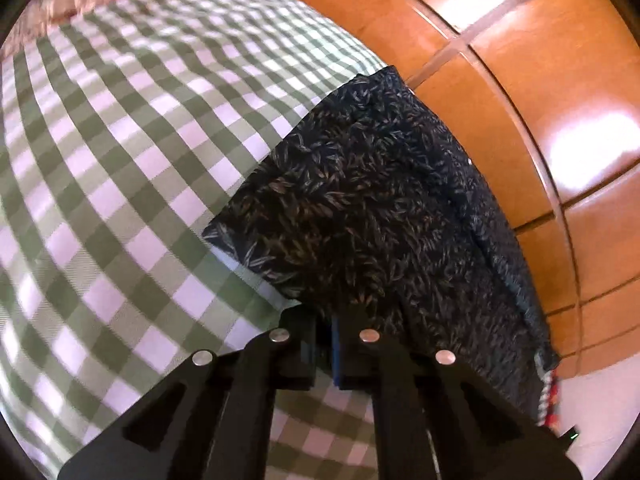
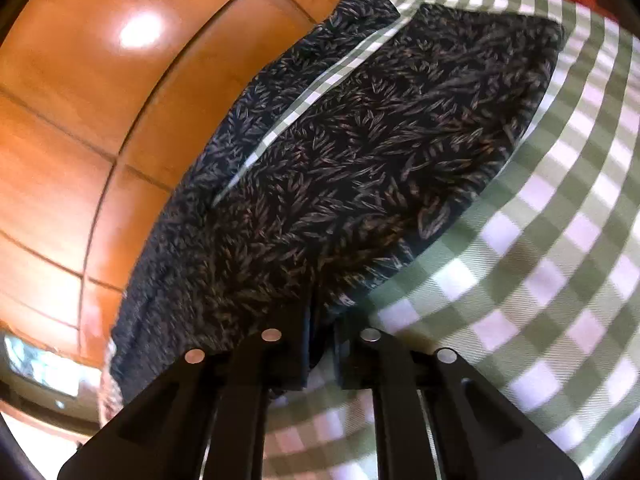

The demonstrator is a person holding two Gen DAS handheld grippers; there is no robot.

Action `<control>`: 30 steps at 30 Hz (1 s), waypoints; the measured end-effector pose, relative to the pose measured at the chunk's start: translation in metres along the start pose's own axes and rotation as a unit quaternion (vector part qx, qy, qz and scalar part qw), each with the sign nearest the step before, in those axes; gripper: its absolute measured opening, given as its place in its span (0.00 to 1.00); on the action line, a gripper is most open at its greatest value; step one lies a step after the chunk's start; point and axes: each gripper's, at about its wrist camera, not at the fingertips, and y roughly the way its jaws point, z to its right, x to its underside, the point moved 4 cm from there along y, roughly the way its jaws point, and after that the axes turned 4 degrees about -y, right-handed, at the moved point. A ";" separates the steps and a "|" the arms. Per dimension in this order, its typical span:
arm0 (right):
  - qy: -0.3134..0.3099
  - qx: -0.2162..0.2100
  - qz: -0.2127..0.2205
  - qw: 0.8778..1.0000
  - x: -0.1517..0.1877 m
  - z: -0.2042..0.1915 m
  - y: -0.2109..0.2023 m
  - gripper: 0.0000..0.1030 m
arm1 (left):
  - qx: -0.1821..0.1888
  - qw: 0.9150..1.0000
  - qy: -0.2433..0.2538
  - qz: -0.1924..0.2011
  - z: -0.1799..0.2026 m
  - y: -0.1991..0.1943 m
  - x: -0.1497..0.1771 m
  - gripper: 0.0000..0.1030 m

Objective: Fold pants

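Dark leaf-print pants (image 1: 360, 200) are lying along the edge of the green-checked bedspread (image 1: 120, 160) nearest the tiled wooden floor (image 1: 540, 60), one leg spilling over that edge, with open checked cloth stretching wide on the pants' other side. Left gripper (image 1: 324, 344) is angling down, jaws pinched together on the pants' near hem. Right gripper (image 2: 324, 344) is tilting down likewise, clamped on the same hem.

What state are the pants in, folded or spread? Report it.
Partly folded: the pants lie doubled on the cloth, one layer over another, part hanging off the edge.
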 end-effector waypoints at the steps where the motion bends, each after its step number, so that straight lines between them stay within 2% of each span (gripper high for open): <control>1: -0.013 0.007 0.000 1.000 0.002 0.001 -0.004 0.06 | -0.001 1.000 0.006 0.002 0.000 -0.003 0.002 0.04; 6: -0.027 0.019 -0.001 0.999 0.014 0.013 -0.026 0.06 | -0.004 1.000 0.027 0.005 -0.012 -0.028 0.015 0.04; 7: -0.029 0.020 -0.003 0.999 0.019 0.017 -0.032 0.05 | -0.006 0.999 0.031 0.006 -0.014 -0.032 0.018 0.04; 8: -0.032 0.023 -0.005 0.999 0.022 0.019 -0.037 0.00 | -0.007 0.999 0.035 0.006 -0.017 -0.038 0.022 0.04; 12: -0.038 0.038 -0.011 0.999 0.041 0.039 -0.062 0.00 | -0.007 0.999 0.050 0.002 -0.029 -0.058 0.038 0.04; 16: -0.004 0.002 0.001 1.000 0.046 0.068 -0.088 0.00 | -0.019 0.998 0.056 -0.009 -0.044 -0.058 0.047 0.04; 18: 0.020 -0.004 0.021 1.000 0.034 0.081 -0.097 0.22 | -0.017 0.999 0.045 -0.011 -0.042 -0.053 0.044 0.04; 19: 0.031 -0.006 0.032 0.999 0.027 0.086 -0.100 0.47 | -0.023 0.998 0.050 -0.008 -0.039 -0.053 0.043 0.04; 20: 0.043 -0.011 0.045 0.998 0.019 0.090 -0.102 0.55 | -0.029 0.998 0.055 -0.006 -0.037 -0.053 0.043 0.04; 25: 0.074 -0.003 0.067 0.995 -0.028 0.102 -0.087 0.55 | -0.037 0.998 0.058 -0.006 -0.036 -0.053 0.047 0.04; 30: 0.101 0.019 0.068 0.992 -0.076 0.115 -0.045 0.55 | -0.052 0.997 0.060 -0.006 -0.036 -0.052 0.050 0.04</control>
